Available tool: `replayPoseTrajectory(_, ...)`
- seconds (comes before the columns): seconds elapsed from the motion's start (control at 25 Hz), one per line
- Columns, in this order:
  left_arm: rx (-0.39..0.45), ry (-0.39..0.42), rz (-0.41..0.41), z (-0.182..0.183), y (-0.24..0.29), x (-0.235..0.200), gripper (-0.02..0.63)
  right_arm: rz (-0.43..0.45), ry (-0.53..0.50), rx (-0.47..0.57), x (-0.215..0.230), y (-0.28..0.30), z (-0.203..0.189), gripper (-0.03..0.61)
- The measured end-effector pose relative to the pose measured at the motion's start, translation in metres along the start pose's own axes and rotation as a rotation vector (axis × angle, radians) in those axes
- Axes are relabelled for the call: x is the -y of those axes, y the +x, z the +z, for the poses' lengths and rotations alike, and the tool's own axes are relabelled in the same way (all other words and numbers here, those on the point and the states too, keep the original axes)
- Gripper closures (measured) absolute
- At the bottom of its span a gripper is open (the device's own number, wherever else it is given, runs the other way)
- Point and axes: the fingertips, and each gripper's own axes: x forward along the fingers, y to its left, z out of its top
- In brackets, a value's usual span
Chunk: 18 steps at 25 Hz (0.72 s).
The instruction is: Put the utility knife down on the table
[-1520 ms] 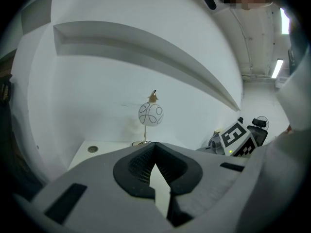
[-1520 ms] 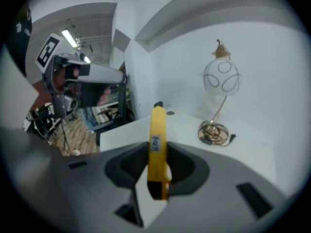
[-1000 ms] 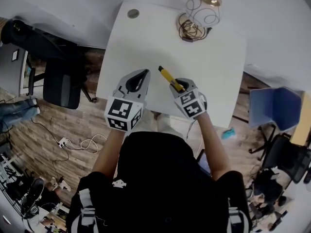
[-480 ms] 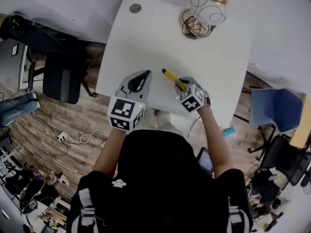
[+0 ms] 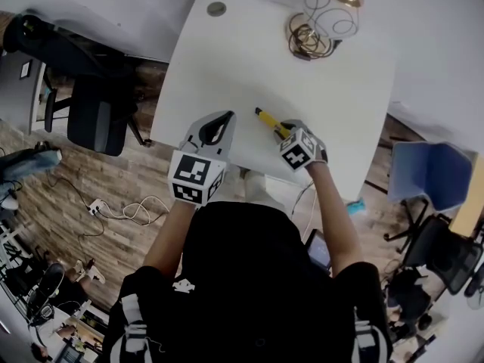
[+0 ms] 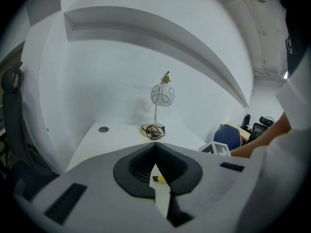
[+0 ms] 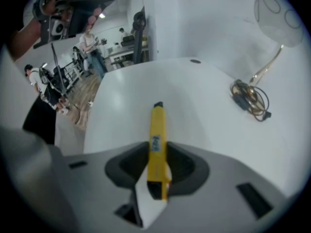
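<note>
Utility knife [image 7: 156,135] clamped in right gripper [image 7: 158,148], tip possibly touching table [image 7: 204,110].

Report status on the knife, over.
Left gripper shut, empty. Right gripper shut on utility knife, tip angled down over table, not released. Coiled cord far off, landing spot bare.

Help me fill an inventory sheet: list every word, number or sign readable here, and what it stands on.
No text here reads clearly.
Small white label on the yellow plastic utility knife: blue print, too blurred to read.
Black-and-white square markers on the left gripper's cube and the right gripper's cube: patterns only, no letters.
</note>
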Motion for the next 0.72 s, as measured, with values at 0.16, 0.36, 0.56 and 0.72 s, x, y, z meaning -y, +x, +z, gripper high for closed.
replayPoseTrajectory(0.16,-0.005,-0.003,0.002,-0.0029,-0.001,-0.0004,0.6,0.005,0.0,-0.014,-0.0017,0.0025,-0.003,0.442)
replayPoseTrajectory(0.36,-0.009,0.002,0.001,-0.0041,-0.0023,0.0008,0.6,0.018,0.019,-0.014,-0.002,0.0026,-0.0021,0.442)
replayPoseTrajectory(0.56,-0.01,0.008,-0.002,-0.0048,-0.0051,0.0031,0.6,-0.01,0.023,-0.014,0.0013,0.0035,-0.0019,0.44)
replayPoseTrajectory(0.72,-0.012,0.012,-0.005,-0.0053,-0.0058,0.0043,0.6,-0.004,0.028,-0.03,-0.0002,0.0052,-0.0055,0.44)
